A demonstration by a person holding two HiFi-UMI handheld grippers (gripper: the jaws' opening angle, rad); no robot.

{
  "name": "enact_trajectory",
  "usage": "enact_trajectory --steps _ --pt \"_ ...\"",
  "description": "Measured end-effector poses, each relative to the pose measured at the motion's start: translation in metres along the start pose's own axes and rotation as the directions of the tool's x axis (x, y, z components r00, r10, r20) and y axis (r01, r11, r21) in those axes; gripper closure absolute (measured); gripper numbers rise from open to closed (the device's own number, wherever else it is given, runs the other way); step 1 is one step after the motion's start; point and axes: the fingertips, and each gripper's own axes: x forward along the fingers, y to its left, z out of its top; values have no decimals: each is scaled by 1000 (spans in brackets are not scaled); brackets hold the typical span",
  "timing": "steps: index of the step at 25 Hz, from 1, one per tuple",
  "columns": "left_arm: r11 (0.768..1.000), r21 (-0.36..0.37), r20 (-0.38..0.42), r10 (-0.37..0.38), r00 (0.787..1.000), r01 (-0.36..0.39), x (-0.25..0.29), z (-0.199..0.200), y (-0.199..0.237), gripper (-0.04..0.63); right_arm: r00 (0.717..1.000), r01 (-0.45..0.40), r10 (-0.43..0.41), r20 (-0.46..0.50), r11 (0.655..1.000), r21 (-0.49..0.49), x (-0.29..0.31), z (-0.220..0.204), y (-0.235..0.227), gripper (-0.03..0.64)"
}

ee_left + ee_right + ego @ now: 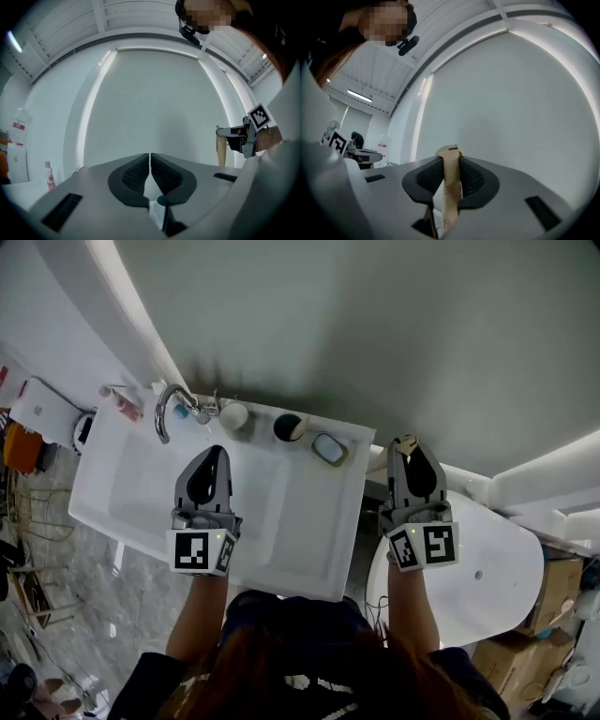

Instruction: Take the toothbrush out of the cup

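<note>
Nearest, both forearms reach forward from the body, and each gripper is held about level, pointing at the wall behind the sink. The left gripper hangs over the sink's basin with its jaws pressed together on nothing. It looks idle, parked low where it blocks nothing.

The right gripper sits just off the sink's right edge, tipped slightly upward. Its jaws are clenched on the beige toothbrush, which stands upright between the pads, its top just above them and the rest hanging below. Carried there, well apart from the cups, the toothbrush is already out, so the task seems nearly done.

Farther on, along the sink's back rim, stand 2 cups, a white cup and a dark cup, between the faucet and a soap dish. Which cup held the toothbrush cannot be told
</note>
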Motion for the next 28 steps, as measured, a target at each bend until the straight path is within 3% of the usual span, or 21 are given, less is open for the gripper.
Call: enact_trajectory --steps 5,13,20,25,28 --pt "985 -35 -10 -167 986 167 24 -17 36 566 983 184 -185 -8 982 -36 -4 -5 23 520" --pt "927 -73 -7 -370 929 368 32 -30 57 566 915 401 -403 -23 913 -73 -37 -12 62 520" --pt "905 -77 -13 -420 907 418 33 -34 47 566 890 453 -456 -17 888 -72 -59 -9 73 520" --pt "897 -84 -30 -438 898 434 44 -39 25 566 899 435 -437 -34 899 -51 -61 -15 65 520" --pt "877 -99 -62 -477 876 471 57 -54 2 548 912 405 -407 -54 913 -42 -57 -21 60 520"
